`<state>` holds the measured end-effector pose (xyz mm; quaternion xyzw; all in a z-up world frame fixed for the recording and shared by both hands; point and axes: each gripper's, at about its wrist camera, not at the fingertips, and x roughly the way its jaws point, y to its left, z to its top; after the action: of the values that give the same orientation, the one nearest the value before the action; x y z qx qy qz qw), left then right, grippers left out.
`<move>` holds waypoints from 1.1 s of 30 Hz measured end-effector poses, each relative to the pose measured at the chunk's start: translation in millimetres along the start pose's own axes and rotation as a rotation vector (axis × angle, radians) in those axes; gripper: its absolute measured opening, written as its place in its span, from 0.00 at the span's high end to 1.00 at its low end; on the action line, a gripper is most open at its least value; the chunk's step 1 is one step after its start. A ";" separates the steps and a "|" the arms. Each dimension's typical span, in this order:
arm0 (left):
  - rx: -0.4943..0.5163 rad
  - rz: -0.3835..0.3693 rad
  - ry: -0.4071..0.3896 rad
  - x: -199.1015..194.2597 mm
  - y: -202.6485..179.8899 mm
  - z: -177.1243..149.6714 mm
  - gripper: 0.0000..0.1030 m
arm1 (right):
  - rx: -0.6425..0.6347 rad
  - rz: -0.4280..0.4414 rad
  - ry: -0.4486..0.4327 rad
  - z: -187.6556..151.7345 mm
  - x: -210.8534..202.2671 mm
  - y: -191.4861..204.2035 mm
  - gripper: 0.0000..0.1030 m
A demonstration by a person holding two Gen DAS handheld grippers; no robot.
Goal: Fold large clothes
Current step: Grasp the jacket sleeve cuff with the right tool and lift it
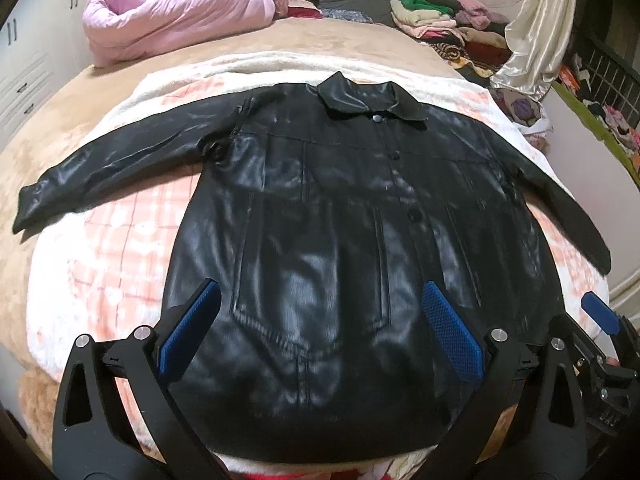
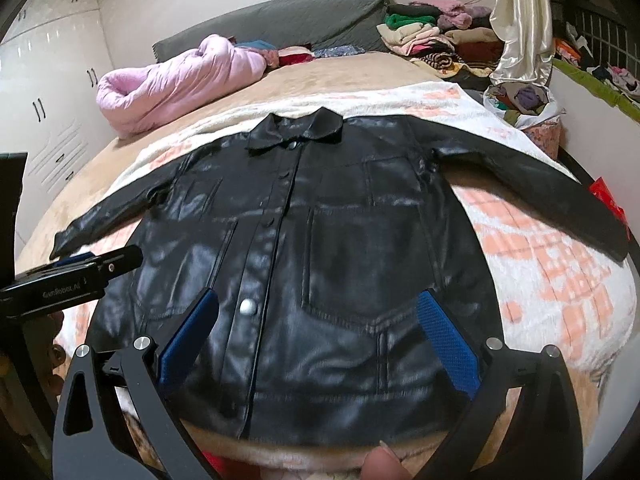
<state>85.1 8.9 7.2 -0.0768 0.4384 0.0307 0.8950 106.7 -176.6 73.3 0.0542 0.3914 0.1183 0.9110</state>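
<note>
A black leather jacket (image 1: 320, 208) (image 2: 312, 240) lies flat and buttoned, front up, on a white and peach blanket (image 1: 120, 240) (image 2: 552, 264) on the bed, collar far, both sleeves spread out sideways. My left gripper (image 1: 320, 300) hovers open over the jacket's lower left half, nothing between its blue pads (image 1: 450, 330). My right gripper (image 2: 318, 310) hovers open over the lower right half near the hem, blue pads (image 2: 444, 336) apart. The right gripper also shows at the left wrist view's right edge (image 1: 600, 320); the left gripper shows at the right wrist view's left edge (image 2: 72, 276).
A rolled pink quilt (image 1: 168, 16) (image 2: 176, 76) lies at the far left of the bed. Folded clothes are piled (image 1: 448, 20) (image 2: 432, 32) at the far right, by a hanging cream satin cloth (image 1: 536, 32). White cabinets (image 2: 52, 112) stand left. A fingertip (image 2: 380, 464) shows at the bottom.
</note>
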 end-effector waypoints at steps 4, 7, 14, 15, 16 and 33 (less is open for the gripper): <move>-0.010 -0.008 0.020 14.4 -1.0 17.4 0.08 | 0.047 0.027 0.007 18.5 12.4 -12.8 0.04; -0.012 -0.005 0.027 24.6 -5.0 29.3 0.09 | 0.092 0.011 -0.001 35.7 22.3 -28.0 0.04; -0.006 -0.026 0.043 45.5 -19.4 57.8 0.08 | 0.160 -0.052 -0.018 75.5 42.6 -61.7 0.04; -0.004 -0.024 0.045 48.1 -21.5 60.9 0.08 | 0.175 -0.059 -0.021 80.7 45.2 -67.2 0.04; -0.001 -0.027 0.048 51.0 -24.8 65.1 0.09 | 0.190 -0.057 -0.021 85.3 48.0 -72.5 0.04; 0.058 -0.083 0.051 99.2 -88.2 107.1 0.09 | 0.757 -0.128 0.000 95.0 94.0 -201.0 0.04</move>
<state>240.3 -61.8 3.3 -0.0696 0.4582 -0.0211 0.8858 273.0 -347.1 34.4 0.3621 0.4102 -0.0918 0.8320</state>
